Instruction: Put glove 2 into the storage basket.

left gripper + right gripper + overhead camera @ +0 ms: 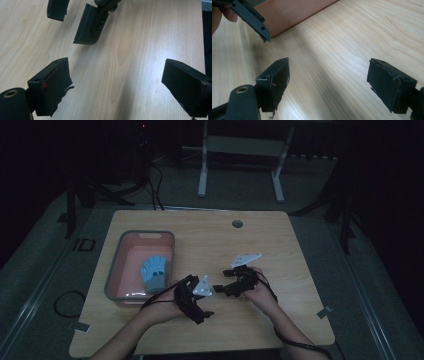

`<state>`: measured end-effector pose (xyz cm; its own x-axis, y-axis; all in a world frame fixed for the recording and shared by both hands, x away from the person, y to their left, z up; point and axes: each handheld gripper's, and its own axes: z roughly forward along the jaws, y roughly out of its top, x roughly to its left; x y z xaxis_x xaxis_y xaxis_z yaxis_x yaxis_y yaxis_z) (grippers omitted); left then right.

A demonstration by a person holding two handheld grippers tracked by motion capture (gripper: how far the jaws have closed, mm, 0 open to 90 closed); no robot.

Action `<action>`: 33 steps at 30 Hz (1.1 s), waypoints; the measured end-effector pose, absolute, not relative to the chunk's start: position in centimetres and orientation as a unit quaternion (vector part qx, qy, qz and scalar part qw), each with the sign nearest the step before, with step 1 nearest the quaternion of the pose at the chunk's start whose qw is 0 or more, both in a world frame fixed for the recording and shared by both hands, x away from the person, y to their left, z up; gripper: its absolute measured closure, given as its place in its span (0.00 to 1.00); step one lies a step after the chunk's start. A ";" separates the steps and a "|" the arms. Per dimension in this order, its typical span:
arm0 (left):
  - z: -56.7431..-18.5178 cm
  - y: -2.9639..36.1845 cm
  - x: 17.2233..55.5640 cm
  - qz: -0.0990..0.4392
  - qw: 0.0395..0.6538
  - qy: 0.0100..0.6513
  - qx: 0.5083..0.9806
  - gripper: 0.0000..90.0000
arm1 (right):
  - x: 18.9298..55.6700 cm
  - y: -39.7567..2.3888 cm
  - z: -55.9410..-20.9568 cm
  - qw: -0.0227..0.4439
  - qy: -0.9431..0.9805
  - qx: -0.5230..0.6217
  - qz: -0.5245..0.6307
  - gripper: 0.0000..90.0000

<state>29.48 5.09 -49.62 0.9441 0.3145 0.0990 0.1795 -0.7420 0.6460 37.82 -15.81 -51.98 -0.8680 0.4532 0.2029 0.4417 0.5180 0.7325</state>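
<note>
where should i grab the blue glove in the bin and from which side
Take the blue glove at its cuff end, which points to the near right corner of the grey bin. Come straight down from above: it lies flat on the pink floor and the bin's walls block a sideways approach. The left hand-held gripper, open and empty, is the closer one.

High view: dim, room beyond the table (200,240) near black, detail murky and soft. Both gripper views: bright and evenly lit, wood grain sharp. Left gripper view: pale glare patch on the wood at right; soft shadows under the dark pads. Right gripper view: broad diffuse shadow across the middle; nearest parts slightly blurred.
</note>
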 end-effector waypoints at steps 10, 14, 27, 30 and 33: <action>-51.1 3.6 29.1 0.088 0.333 0.121 0.931 0.10 | 37.1 -17.8 -53.2 0.007 0.867 0.256 0.427 0.19; -51.6 3.2 28.8 0.087 0.338 0.117 0.930 0.10 | 36.7 -18.4 -53.5 0.012 0.866 0.252 0.432 0.19; -53.2 2.4 28.1 0.075 0.343 0.109 0.930 0.10 | 35.3 -20.5 -55.1 0.032 0.871 0.254 0.420 0.17; -53.5 2.3 28.0 0.071 0.344 0.106 0.930 0.10 | 35.1 -21.1 -55.4 0.034 0.870 0.258 0.418 0.17; -53.9 2.1 27.9 0.073 0.344 0.106 0.930 0.10 | 34.9 -21.8 -55.6 0.036 0.869 0.263 0.417 0.17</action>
<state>27.91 2.15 -53.87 0.9671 0.2465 0.0629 0.1465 -0.7417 0.6545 34.91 -21.83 -55.55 -0.8594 0.4864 0.1575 0.4270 0.5135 0.7443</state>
